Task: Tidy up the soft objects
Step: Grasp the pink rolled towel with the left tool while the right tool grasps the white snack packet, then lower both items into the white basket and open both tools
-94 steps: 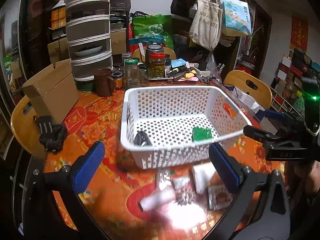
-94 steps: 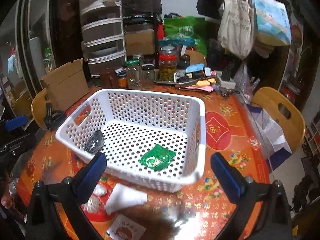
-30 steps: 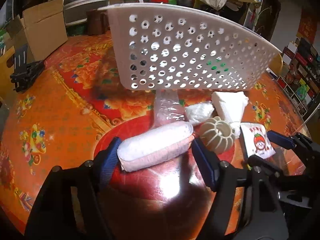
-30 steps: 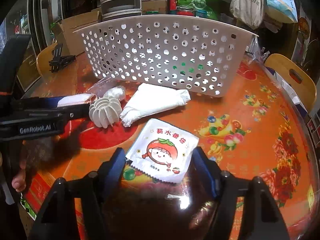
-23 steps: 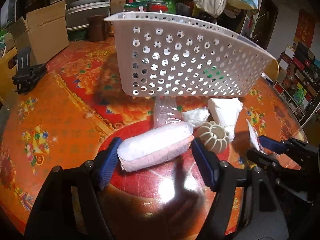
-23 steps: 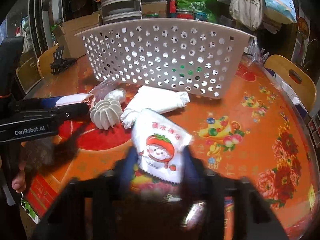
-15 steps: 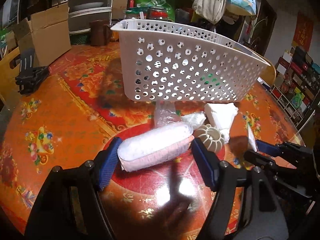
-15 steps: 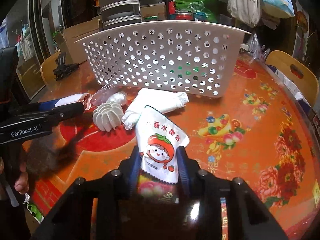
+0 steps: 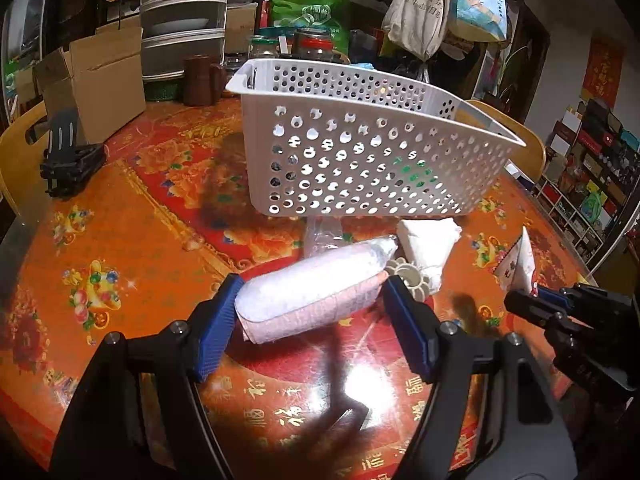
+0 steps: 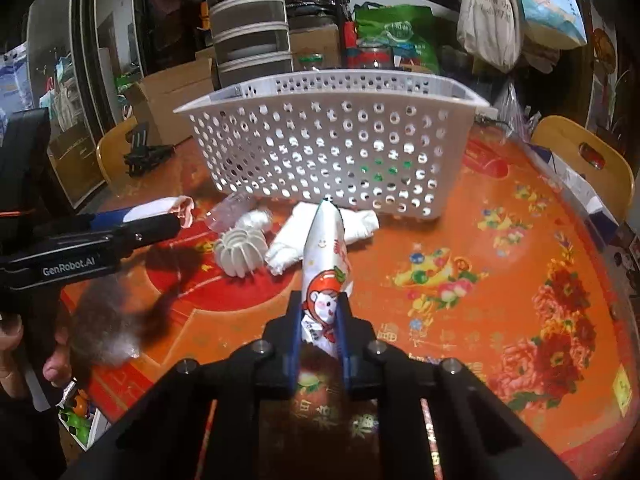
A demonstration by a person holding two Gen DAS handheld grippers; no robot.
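While the white perforated basket (image 9: 372, 148) stands on the table (image 9: 132, 216) behind everything else, the loose soft things lie crowded just in front of its near wall: a folded white cloth (image 10: 320, 234), a ribbed cream-coloured round piece (image 10: 240, 252), a small white wad (image 10: 254, 218) and a crumpled clear plastic wrapper (image 10: 226, 206). Through the basket's holes something green shows inside. A brown cardboard box (image 9: 98, 80), a black clamp-like tool (image 9: 68, 160), a dark brown mug (image 9: 200, 80) and glass jars (image 9: 316, 42) stand on the far side of the table, with stacked grey drawers (image 10: 250, 20) and hanging cloth bags (image 9: 420, 4) behind. Yellow wooden chairs (image 10: 584, 160) ring the table.

The table wears a glossy orange and red cloth printed with flowers and Chinese characters; it mirrors a ceiling light. The room is dim and packed with shelves.

The left gripper (image 9: 314, 320) is held low and level, its blue pads pressed against both ends of a white and pink soft roll (image 9: 312, 296), which sits above the cloth in front of the basket. The right gripper (image 10: 320, 340) points toward the basket with its pads closed tight on the lower end of a cartoon snack packet (image 10: 326, 264), whose free end stands upright, tip toward the basket wall. A bare hand (image 10: 24, 348) grips the left handle.
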